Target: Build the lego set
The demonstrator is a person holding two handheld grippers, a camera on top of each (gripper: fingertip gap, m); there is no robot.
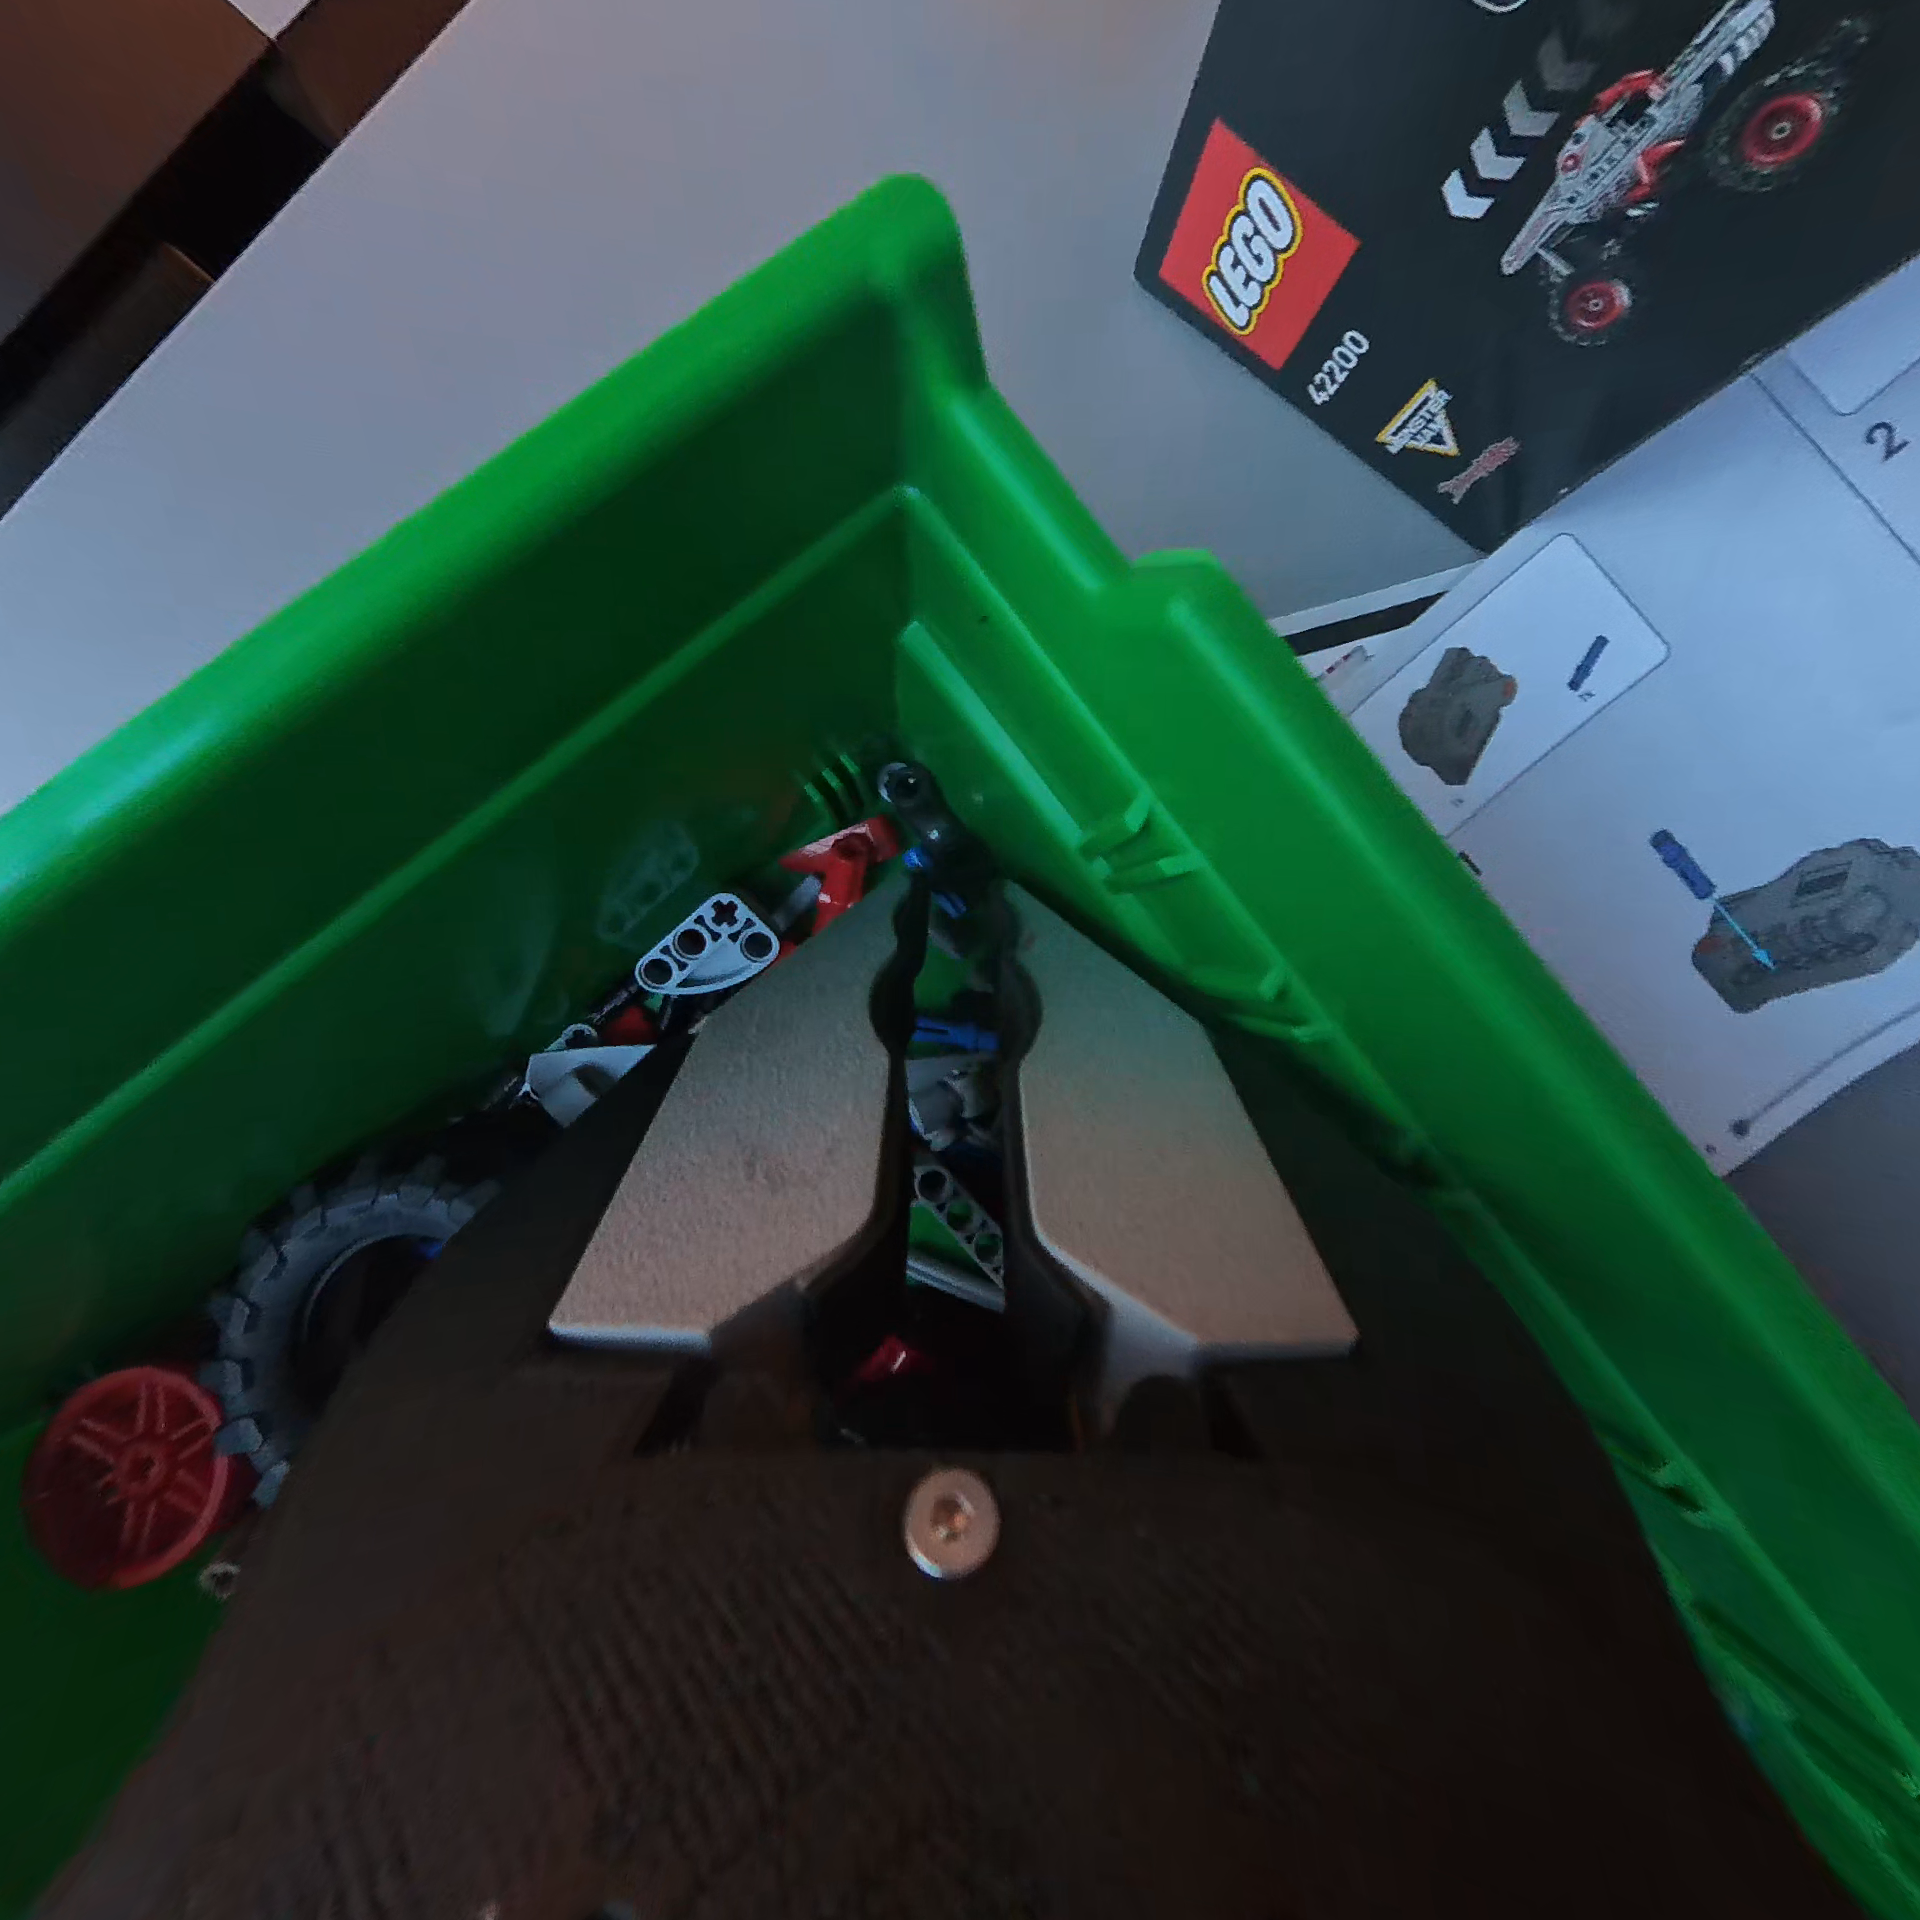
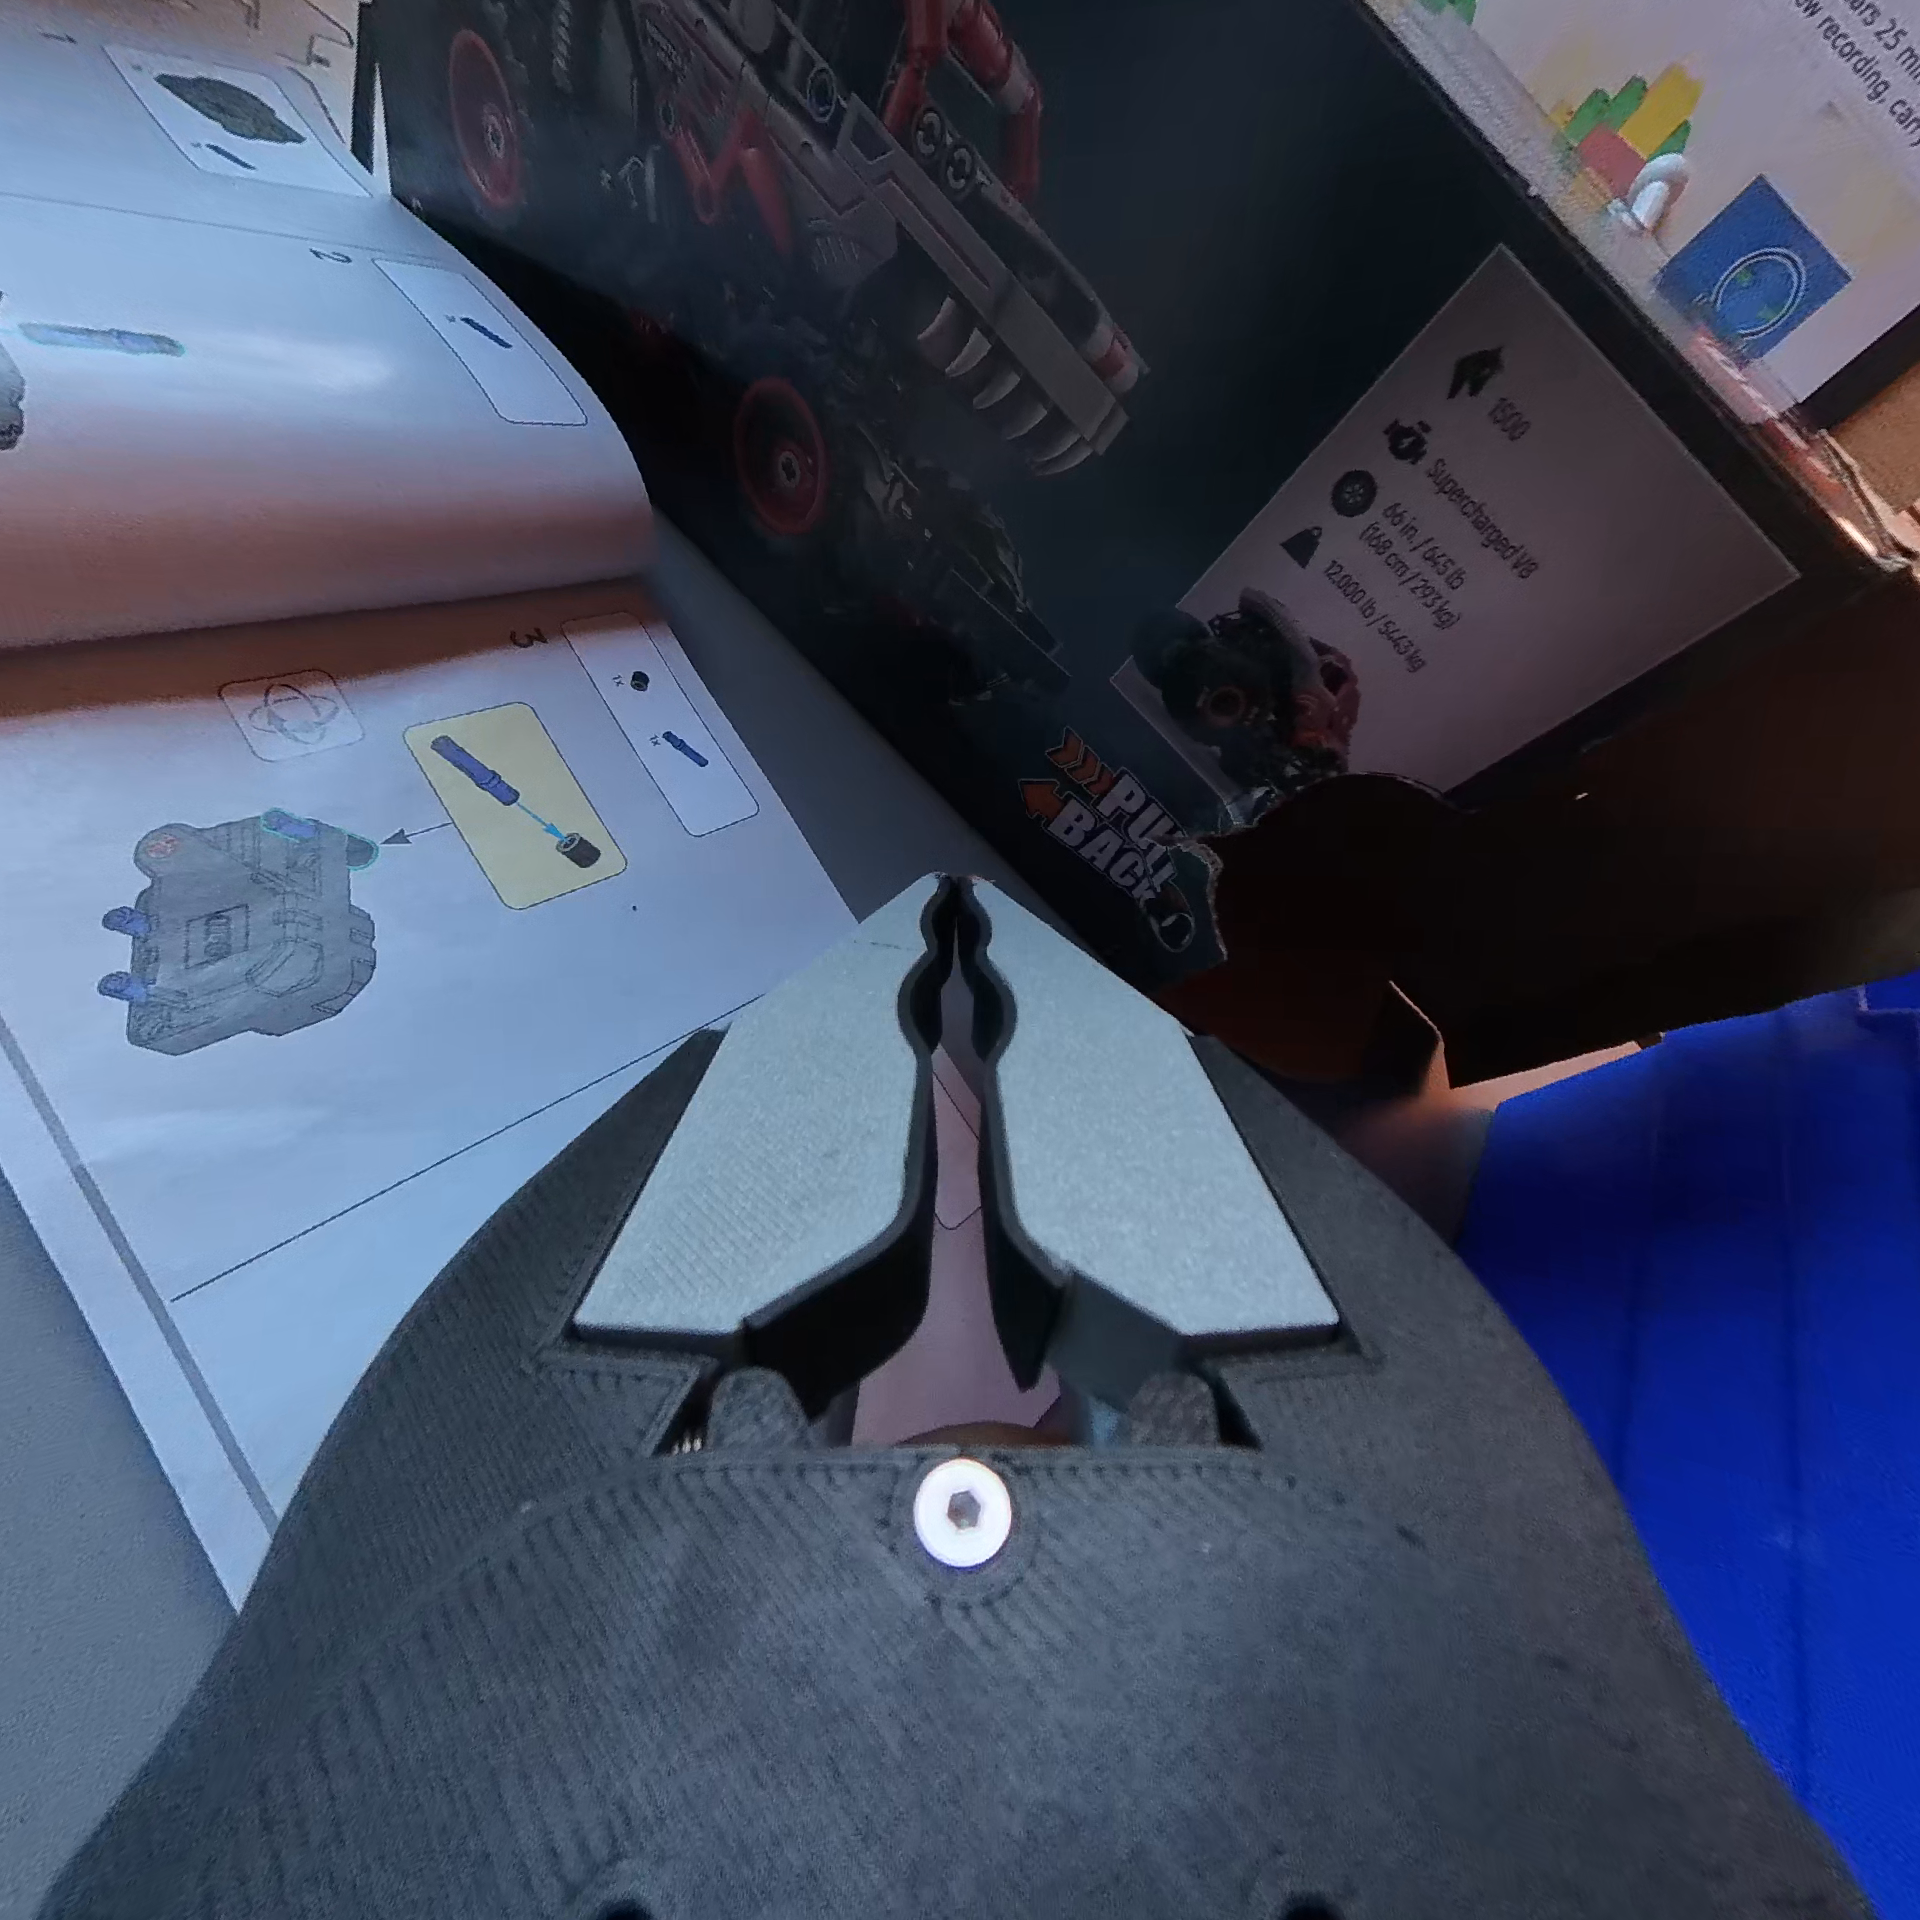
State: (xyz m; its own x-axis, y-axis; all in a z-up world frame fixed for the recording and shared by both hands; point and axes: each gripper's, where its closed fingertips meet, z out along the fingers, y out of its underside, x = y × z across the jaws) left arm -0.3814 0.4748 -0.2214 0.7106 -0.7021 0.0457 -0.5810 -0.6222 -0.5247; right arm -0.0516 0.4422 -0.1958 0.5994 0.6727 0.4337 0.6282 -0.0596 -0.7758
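My left gripper [image 1: 951, 883] reaches down into a green bin [image 1: 623, 623], its tips at the far corner. The jaws stand a small gap apart over loose Lego pieces. A blue pin [image 1: 914, 860], a red piece [image 1: 842, 862] and a light grey beam [image 1: 707, 945] lie at the tips. I cannot tell if the tips touch the pin. A grey tyre [image 1: 312, 1278] and a red wheel hub [image 1: 130, 1475] lie at the left. My right gripper [image 2: 956, 883] is shut and empty, held above the open instruction booklet [image 2: 312, 1039] beside the box.
The black Lego box [image 1: 1507, 260] lies on the white table [image 1: 520, 208] beyond the bin, with the booklet [image 1: 1662, 831] to its right. In the right wrist view the box [image 2: 1039, 416] has a torn brown flap [image 2: 1403, 935], and a blue bin [image 2: 1714, 1351] stands at the right. There is about 35 centimetres between the tips of the two grippers. My right tips are about 50 centimetres from the red wheel hub [image 1: 130, 1475], my left tips only 15 centimetres.
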